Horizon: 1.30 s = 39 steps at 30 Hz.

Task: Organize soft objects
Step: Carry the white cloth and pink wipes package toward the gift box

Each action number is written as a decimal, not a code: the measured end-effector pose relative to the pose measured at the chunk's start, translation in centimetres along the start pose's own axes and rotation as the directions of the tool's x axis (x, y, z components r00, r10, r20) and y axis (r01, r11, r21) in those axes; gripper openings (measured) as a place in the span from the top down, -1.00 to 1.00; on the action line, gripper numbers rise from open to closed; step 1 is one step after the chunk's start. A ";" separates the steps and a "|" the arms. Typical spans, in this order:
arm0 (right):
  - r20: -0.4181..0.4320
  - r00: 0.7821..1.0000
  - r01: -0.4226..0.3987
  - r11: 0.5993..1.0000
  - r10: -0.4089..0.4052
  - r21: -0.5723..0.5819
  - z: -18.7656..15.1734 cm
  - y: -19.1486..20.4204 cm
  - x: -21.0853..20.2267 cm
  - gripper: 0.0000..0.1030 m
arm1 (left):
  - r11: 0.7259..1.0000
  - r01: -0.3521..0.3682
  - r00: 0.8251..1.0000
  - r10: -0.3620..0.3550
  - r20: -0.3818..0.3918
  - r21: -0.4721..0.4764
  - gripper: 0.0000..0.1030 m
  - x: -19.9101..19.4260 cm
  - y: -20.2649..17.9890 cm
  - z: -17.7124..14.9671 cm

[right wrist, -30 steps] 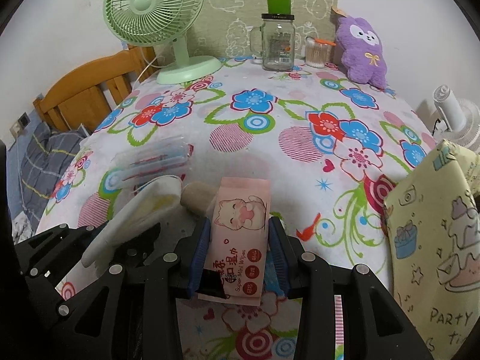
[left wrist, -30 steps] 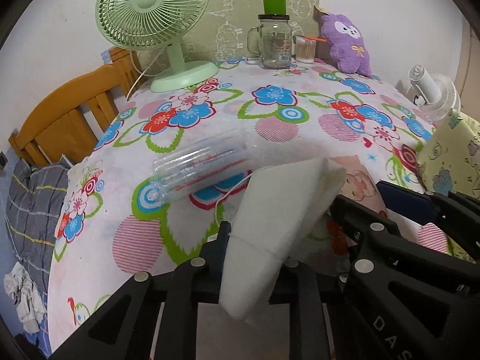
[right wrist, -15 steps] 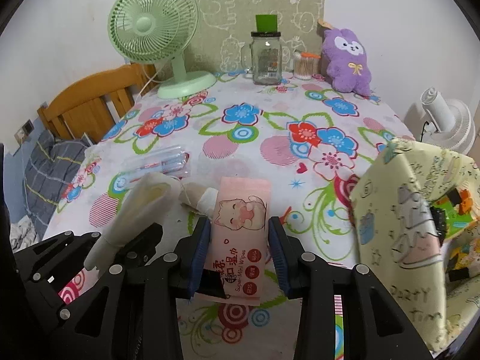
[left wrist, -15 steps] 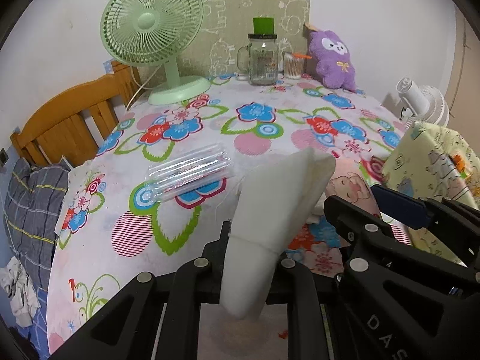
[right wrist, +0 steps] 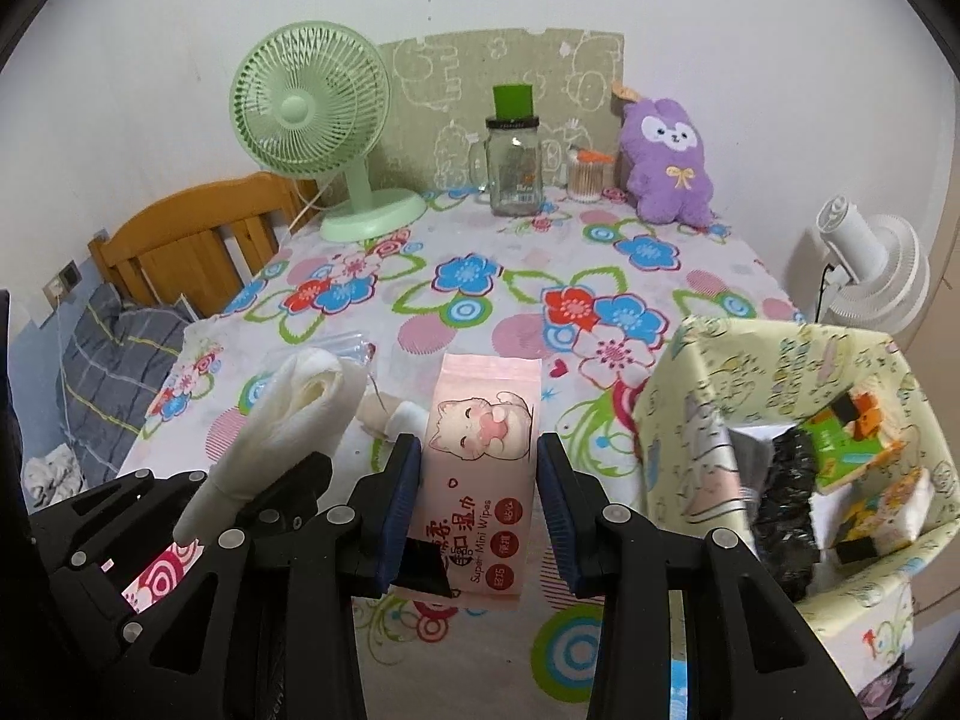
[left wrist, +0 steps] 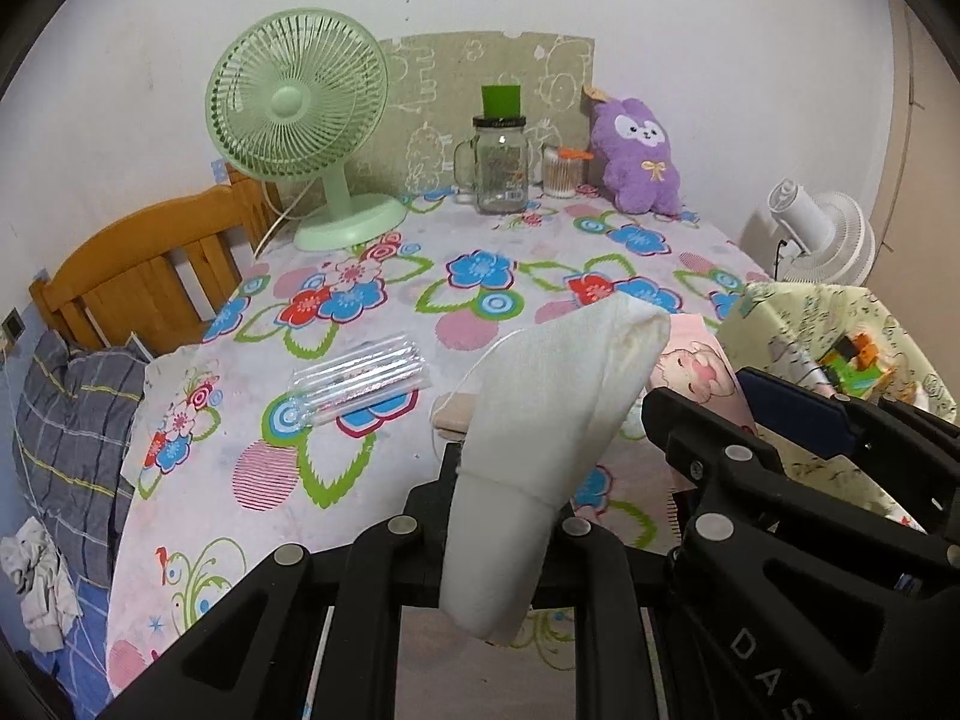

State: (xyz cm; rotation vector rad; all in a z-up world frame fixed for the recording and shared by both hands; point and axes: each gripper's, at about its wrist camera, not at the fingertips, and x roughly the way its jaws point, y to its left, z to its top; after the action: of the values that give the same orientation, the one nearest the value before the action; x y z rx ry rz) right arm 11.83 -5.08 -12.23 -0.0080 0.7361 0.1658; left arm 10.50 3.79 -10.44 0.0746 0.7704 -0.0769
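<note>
My left gripper (left wrist: 498, 516) is shut on a folded white cloth pad (left wrist: 552, 414) and holds it above the floral table; the pad also shows in the right wrist view (right wrist: 288, 414). My right gripper (right wrist: 480, 492) is shut on a pink pack of wet wipes (right wrist: 480, 450) with a cat print, lifted above the table; the pack also shows in the left wrist view (left wrist: 696, 366). A yellow fabric storage bin (right wrist: 696, 420) stands at the right, with several packets inside. A small beige item (right wrist: 384, 414) lies on the table between the grippers.
A clear plastic pack (left wrist: 360, 378) lies at mid-left on the table (left wrist: 420, 276). At the back stand a green fan (left wrist: 300, 120), a glass jar (left wrist: 498, 162), a cotton-swab cup (left wrist: 561, 171) and a purple plush (left wrist: 639, 156). A wooden headboard (left wrist: 138, 276) is left, a white fan (right wrist: 870, 264) right.
Both grippers have risen and pulled back with their loads. The table looks farther away and the yellow bin's inside has come into view on the right.
</note>
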 end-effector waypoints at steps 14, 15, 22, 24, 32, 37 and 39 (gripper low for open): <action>0.071 0.997 -0.016 1.000 0.015 0.001 0.8 -1.9 -5.1 0.17 | 1.000 -0.002 0.997 0.000 0.073 0.024 0.76 -4.2 -2.4 1.4; 0.073 0.997 -0.015 1.000 0.015 0.002 0.9 -2.0 -5.4 0.17 | 1.000 0.003 0.997 -0.005 0.075 0.027 0.76 -4.4 -2.6 1.5; 0.105 0.994 -0.010 1.000 0.010 0.005 1.4 -3.0 -7.5 0.17 | 0.999 0.012 0.994 -0.016 0.106 0.037 0.76 -6.1 -3.8 2.2; 0.113 0.993 -0.010 1.000 0.010 0.005 1.7 -3.3 -8.0 0.17 | 0.999 0.013 0.993 -0.018 0.117 0.040 0.76 -6.5 -4.2 2.5; 0.138 0.990 0.002 1.000 -0.003 0.008 2.1 -4.7 -9.5 0.17 | 0.998 0.027 0.990 -0.035 0.138 0.055 0.76 -7.3 -5.8 3.2; 0.147 0.989 0.027 1.000 -0.028 0.013 2.3 -5.8 -10.0 0.17 | 0.997 0.052 0.987 -0.060 0.148 0.062 0.76 -7.3 -6.9 3.6; 0.149 0.988 0.037 0.999 -0.039 0.018 2.4 -6.3 -10.1 0.17 | 0.996 0.060 0.986 -0.070 0.151 0.069 0.76 -7.3 -7.4 3.7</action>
State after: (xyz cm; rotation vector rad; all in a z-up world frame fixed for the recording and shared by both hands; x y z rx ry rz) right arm 7.04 -12.64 -3.96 0.0052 0.5871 0.1227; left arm 7.11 -3.63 -2.96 0.1039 0.6162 -0.1675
